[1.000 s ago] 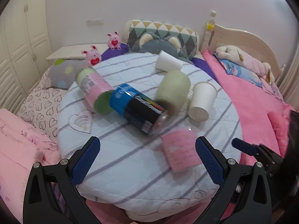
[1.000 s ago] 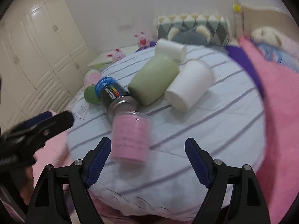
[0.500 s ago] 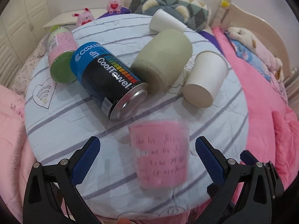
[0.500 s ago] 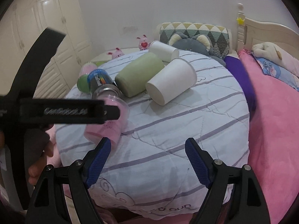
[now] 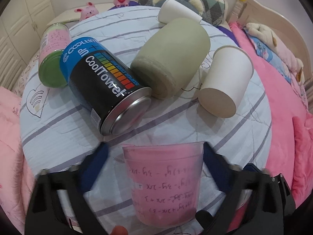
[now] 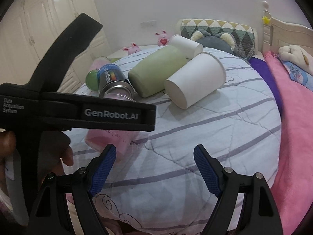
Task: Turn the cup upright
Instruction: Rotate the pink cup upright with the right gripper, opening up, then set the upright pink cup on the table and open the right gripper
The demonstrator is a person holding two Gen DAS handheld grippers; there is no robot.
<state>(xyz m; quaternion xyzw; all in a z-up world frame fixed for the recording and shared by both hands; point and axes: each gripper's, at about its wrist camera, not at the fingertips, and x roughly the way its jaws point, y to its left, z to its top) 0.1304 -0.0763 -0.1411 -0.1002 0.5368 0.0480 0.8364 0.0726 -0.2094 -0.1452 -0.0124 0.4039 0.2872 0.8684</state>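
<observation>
A pink translucent cup [image 5: 163,184] with handwriting lies on its side on the round striped table [image 5: 64,137], wide mouth toward the far side. My left gripper [image 5: 156,162] straddles it, blue pads on both sides; the right pad [image 5: 212,162] is against the cup, the left pad [image 5: 95,164] is blurred with a gap showing. In the right wrist view the cup [image 6: 109,139] shows below the left gripper's black body [image 6: 78,111]. My right gripper [image 6: 154,168] is open and empty over the table's near edge.
A blue-black CoolTowel can [image 5: 103,86], a green mug [image 5: 172,56], a white paper cup [image 5: 225,82], a second white cup [image 5: 176,13] and a pink-green canister [image 5: 52,52] lie on their sides on the table. Pink bedding [image 5: 283,107] lies to the right.
My left gripper has moved forward and down around the pink cup and its pads have come in toward it. The right gripper has barely moved.
</observation>
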